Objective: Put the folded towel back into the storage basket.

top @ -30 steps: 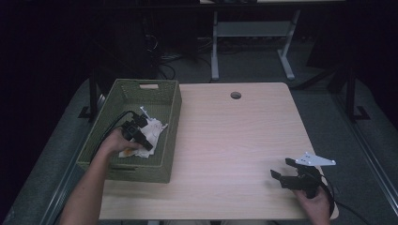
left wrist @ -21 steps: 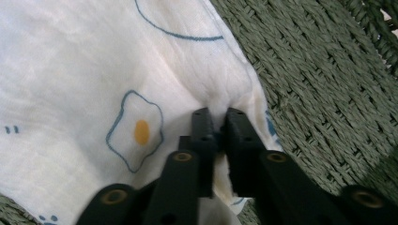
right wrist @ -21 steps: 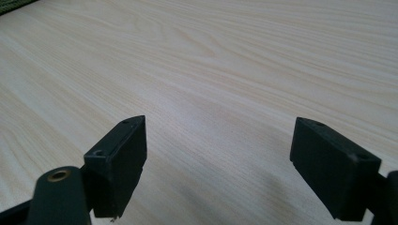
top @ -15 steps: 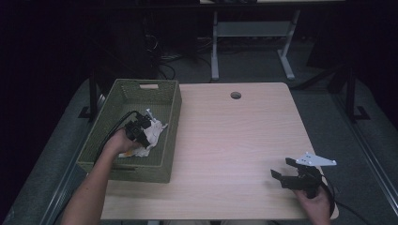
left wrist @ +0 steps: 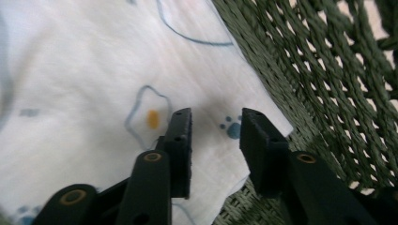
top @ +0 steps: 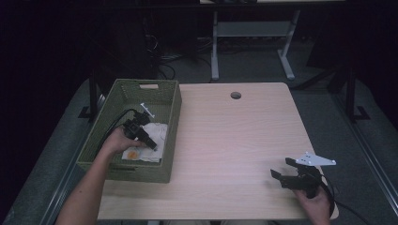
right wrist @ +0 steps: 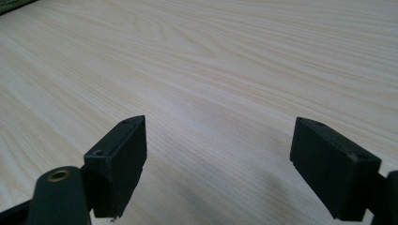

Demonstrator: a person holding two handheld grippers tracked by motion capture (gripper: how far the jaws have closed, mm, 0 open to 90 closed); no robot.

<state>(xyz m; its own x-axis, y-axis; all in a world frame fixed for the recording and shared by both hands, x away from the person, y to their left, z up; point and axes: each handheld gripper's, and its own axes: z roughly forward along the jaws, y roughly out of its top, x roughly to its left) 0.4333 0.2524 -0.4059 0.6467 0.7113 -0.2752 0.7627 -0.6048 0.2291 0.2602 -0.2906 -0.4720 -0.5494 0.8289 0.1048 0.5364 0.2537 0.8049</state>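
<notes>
Item: one white printed cloth (left wrist: 94,84), lying inside the green woven basket (top: 166,110) against its right wall.

Left gripper (left wrist: 216,136): in the basket, jaws just reopened, part-spread over the cloth, nothing pinched.

Advice: lower onto a raised fold, then close (avoid the weave).

Right gripper (top: 290,171): one, right of the basket, spread wide, empty.

Table (top: 234,140): one.

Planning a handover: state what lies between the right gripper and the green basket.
In the high view, bare wooden tabletop separates the right gripper from the green basket. The white cloth lies inside the basket, under the left gripper.
</notes>
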